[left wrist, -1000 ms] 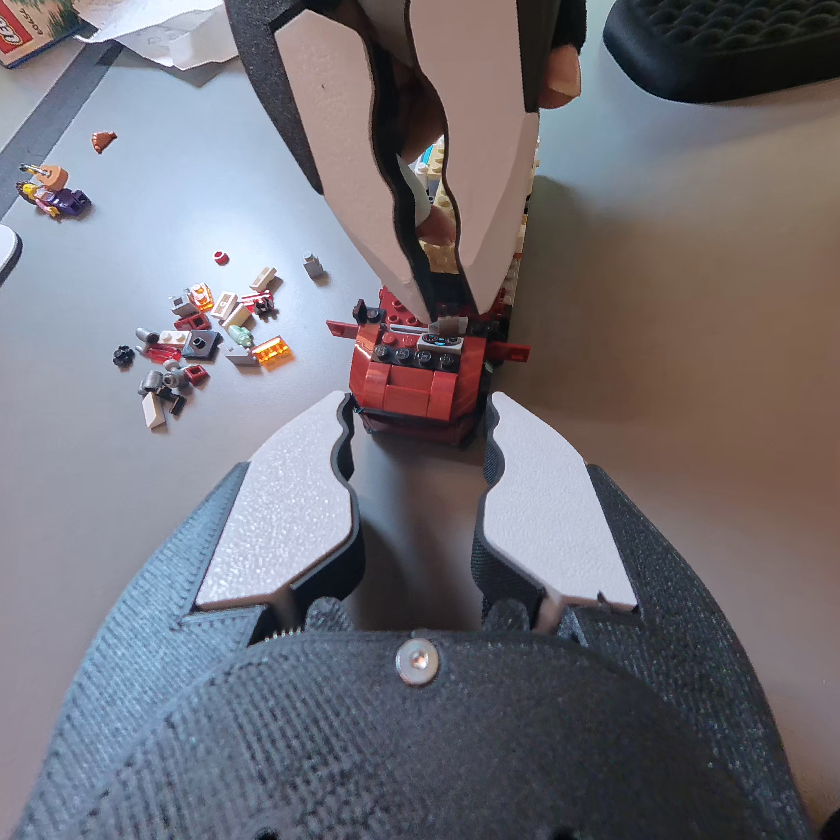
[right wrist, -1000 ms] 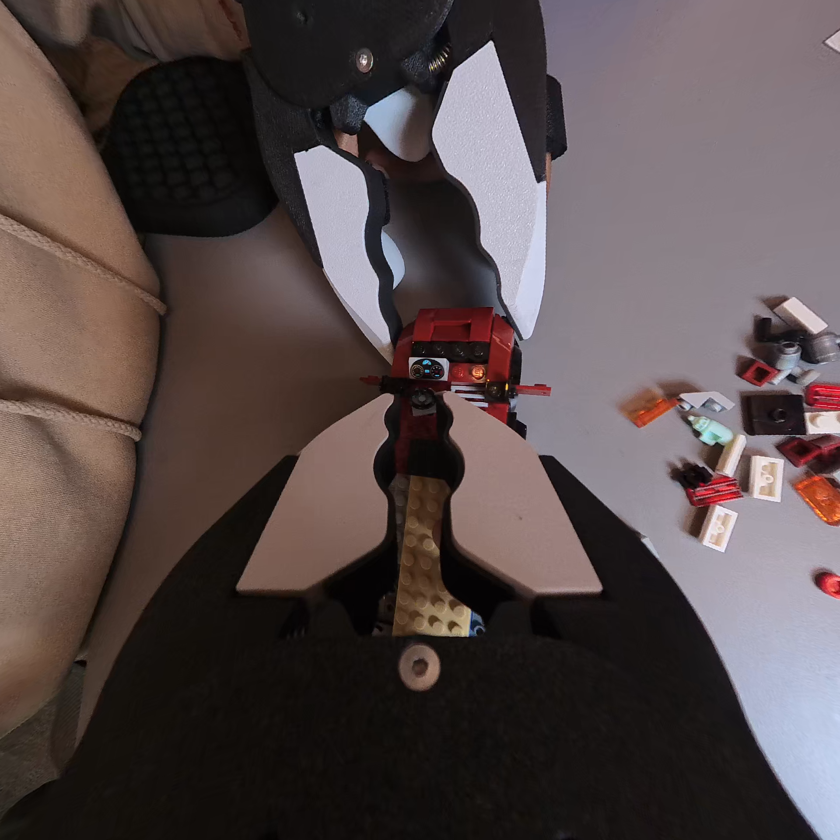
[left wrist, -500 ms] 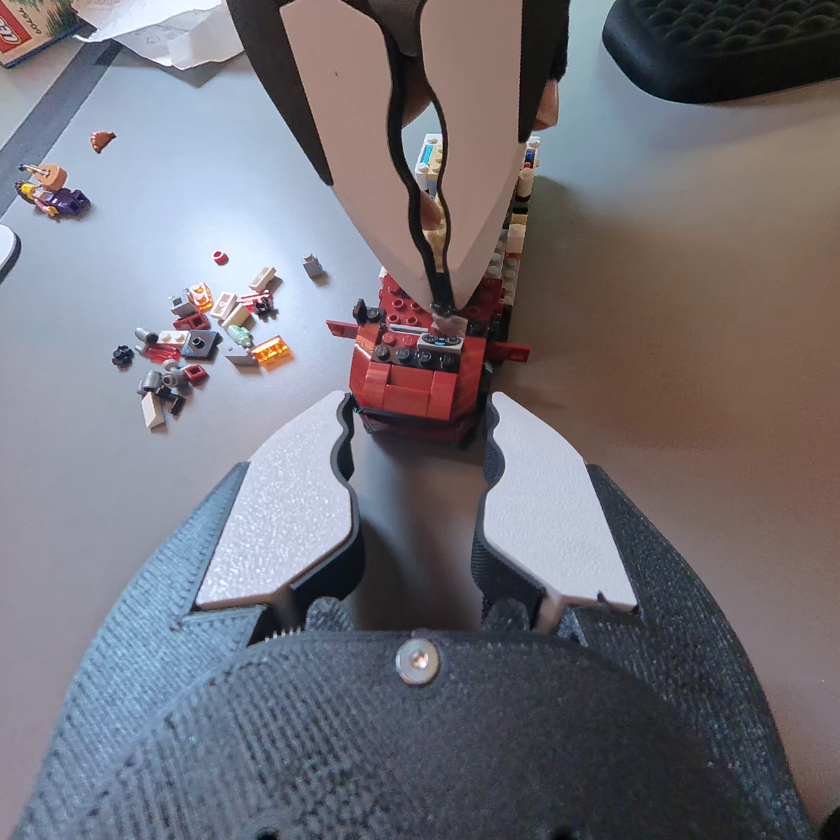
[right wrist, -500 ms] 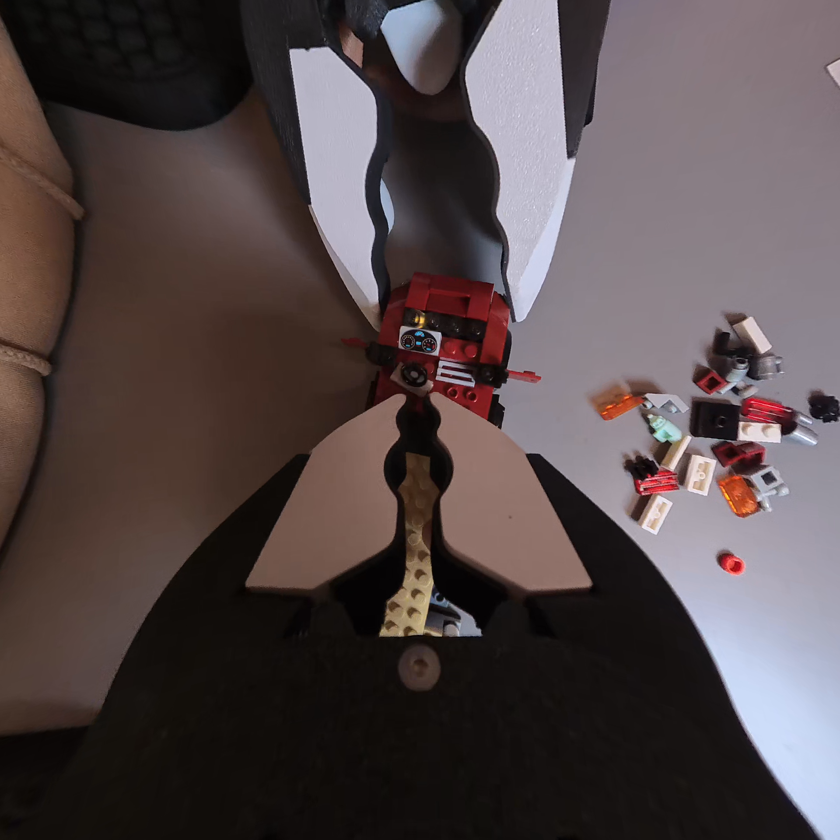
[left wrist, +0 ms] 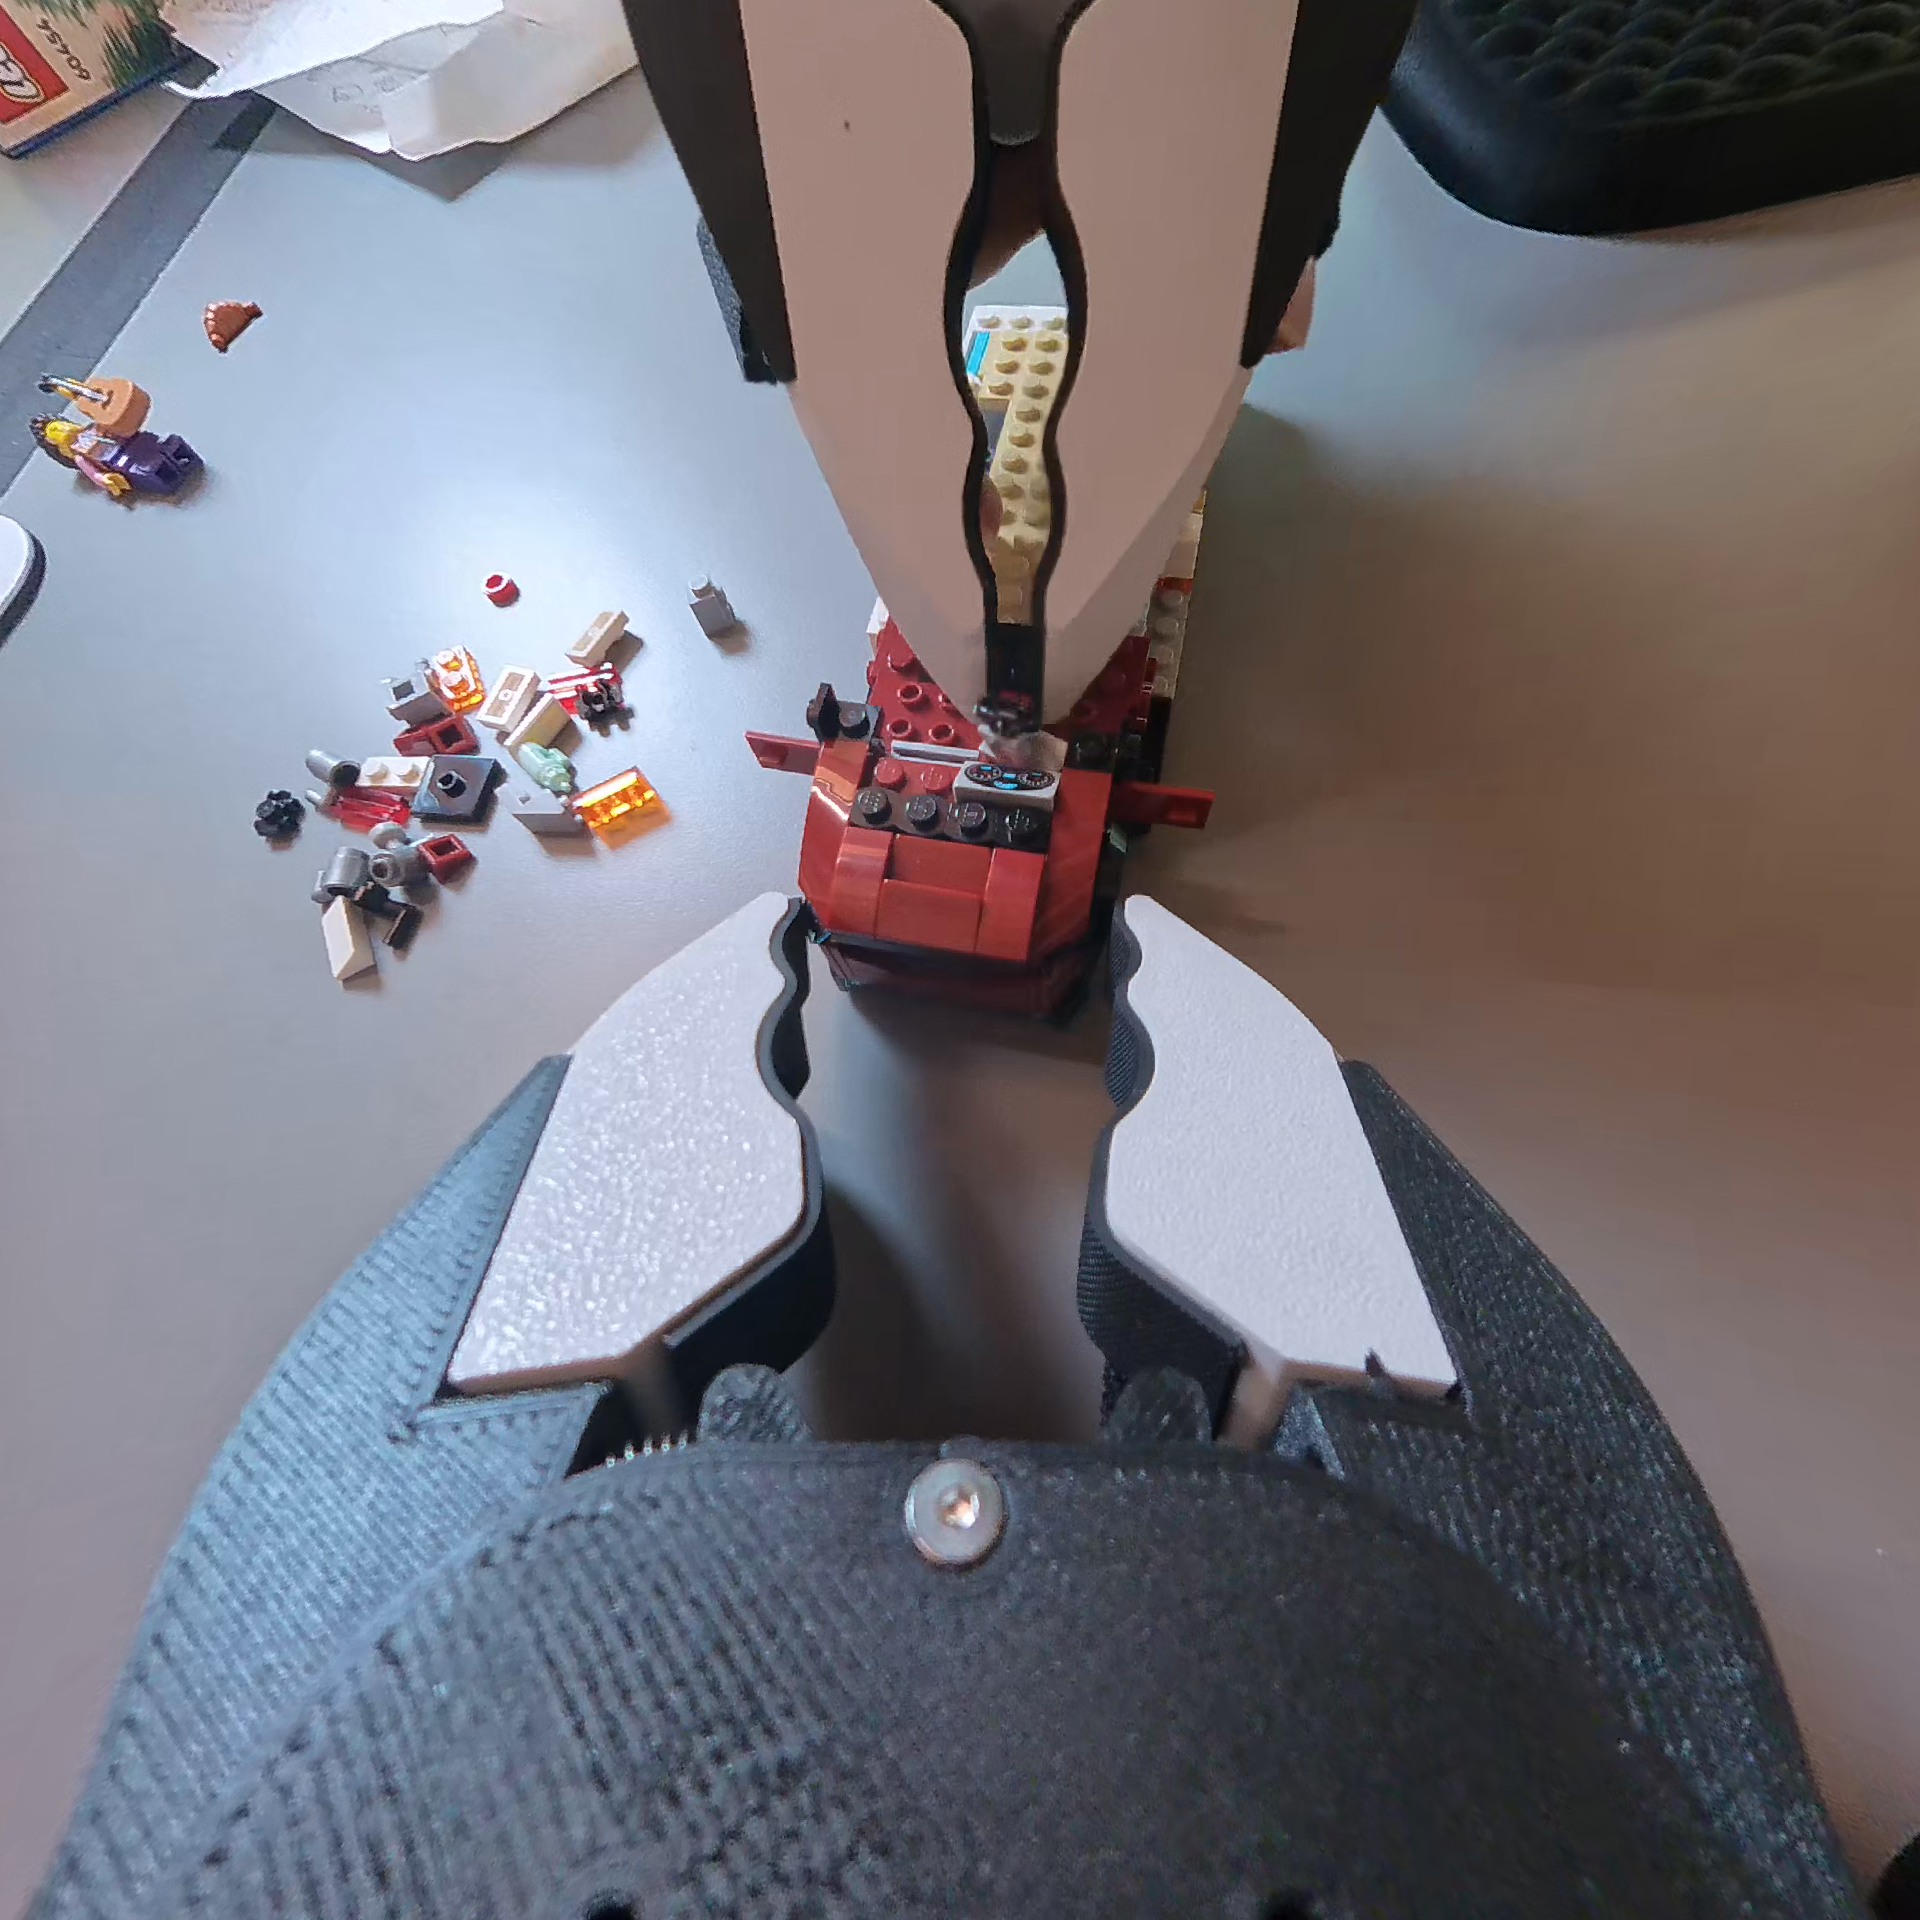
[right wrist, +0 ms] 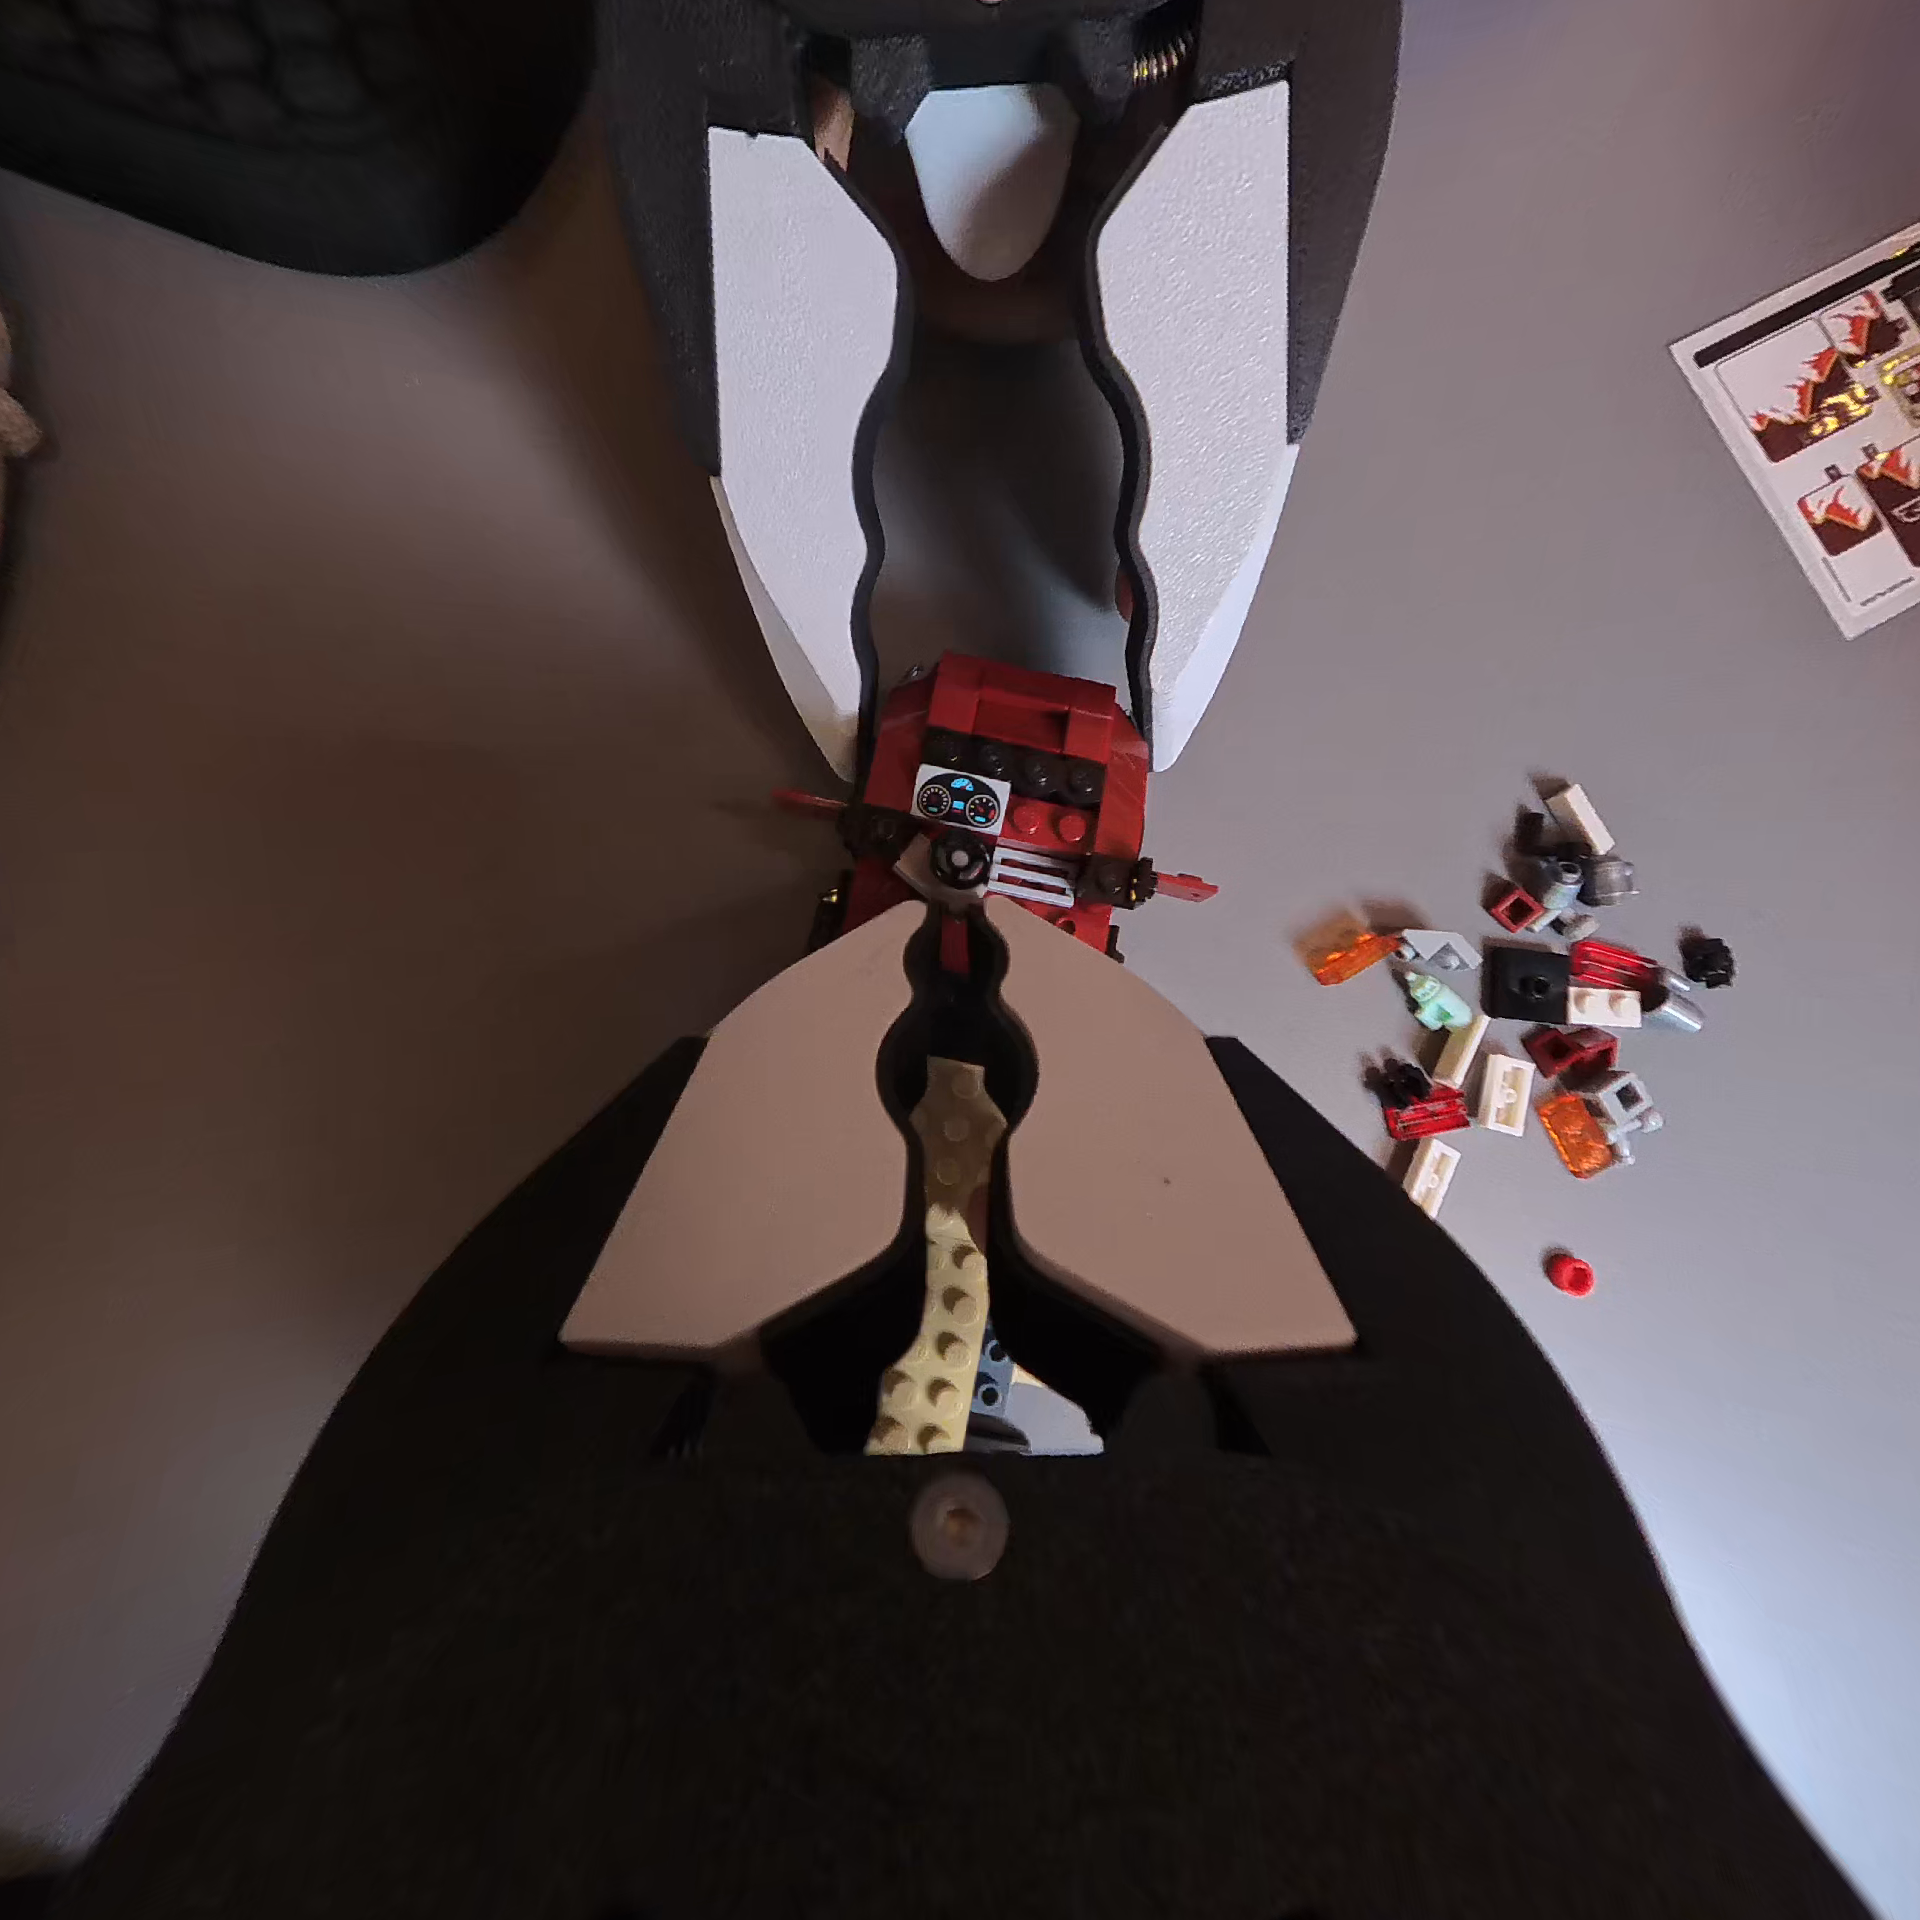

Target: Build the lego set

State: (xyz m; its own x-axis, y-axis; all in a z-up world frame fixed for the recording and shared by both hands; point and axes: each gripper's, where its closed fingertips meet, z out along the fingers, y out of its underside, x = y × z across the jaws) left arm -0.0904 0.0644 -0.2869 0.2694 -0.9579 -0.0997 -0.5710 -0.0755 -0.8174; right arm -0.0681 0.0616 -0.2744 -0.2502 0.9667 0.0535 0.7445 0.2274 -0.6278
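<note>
A dark red toy brick car (left wrist: pixel 935 883) stands on the grey table, with a tan studded plate (left wrist: pixel 1023 416) behind its cab. My left gripper (left wrist: pixel 958 920) is set wide around the car's front end, and its pads press on both sides, as the right wrist view (right wrist: pixel 1003 743) also shows. My right gripper (right wrist: pixel 951 914) comes from the opposite side over the tan plate (right wrist: pixel 951 1299). Its tips are pinched on the small grey piece with a black steering wheel (right wrist: pixel 956 860) in the cab, behind the dashboard tile. The left wrist view shows the same pinch (left wrist: pixel 1006 712).
A pile of small loose bricks (left wrist: pixel 457 769) lies left of the car; it also shows in the right wrist view (right wrist: pixel 1538 1029). A sticker sheet (right wrist: pixel 1829 416), a black mesh pad (left wrist: pixel 1662 94), paper (left wrist: pixel 416 73) and purple figure parts (left wrist: pixel 114 447) lie farther off. Left and right tips are no more than a few centimetres apart.
My right gripper's tips closed on the steering wheel piece, and the gripper tilted more upright over the cab. My left gripper and the car stayed still.
</note>
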